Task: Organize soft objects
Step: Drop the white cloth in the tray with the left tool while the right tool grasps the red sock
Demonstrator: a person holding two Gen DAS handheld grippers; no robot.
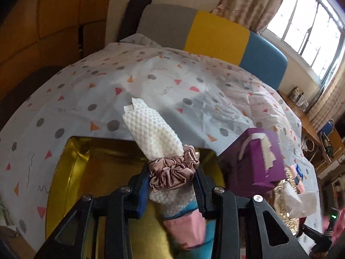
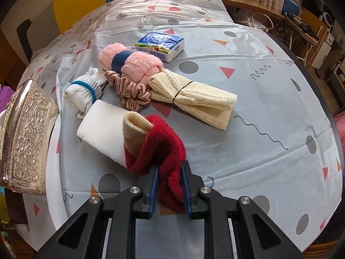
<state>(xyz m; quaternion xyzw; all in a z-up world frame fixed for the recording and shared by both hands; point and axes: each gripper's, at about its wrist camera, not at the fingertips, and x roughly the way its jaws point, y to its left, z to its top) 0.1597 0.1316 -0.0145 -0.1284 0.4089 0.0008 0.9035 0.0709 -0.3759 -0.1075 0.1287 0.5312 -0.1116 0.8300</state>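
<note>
A bed covered with a pale plastic sheet printed with grey dots and red triangles fills both views; behind it stand a headboard in grey, yellow and blue and a window with curtains. The left gripper is closed on a white bumpy cloth roll that is bound by a pinkish satin scrunchie; the pads press on the scrunchie from both sides, and the roll is held above a gold tin, where pink and blue cloth already lies. A purple box stands just beside the tin. The right gripper is almost closed on a red fuzzy cloth, which wraps a beige and white roll lying on the sheet. Near it lie a white sock roll, a second scrunchie, a pink towel roll, a cream mesh bundle and a tissue pack; an embossed silver box stands at the left edge.
</note>
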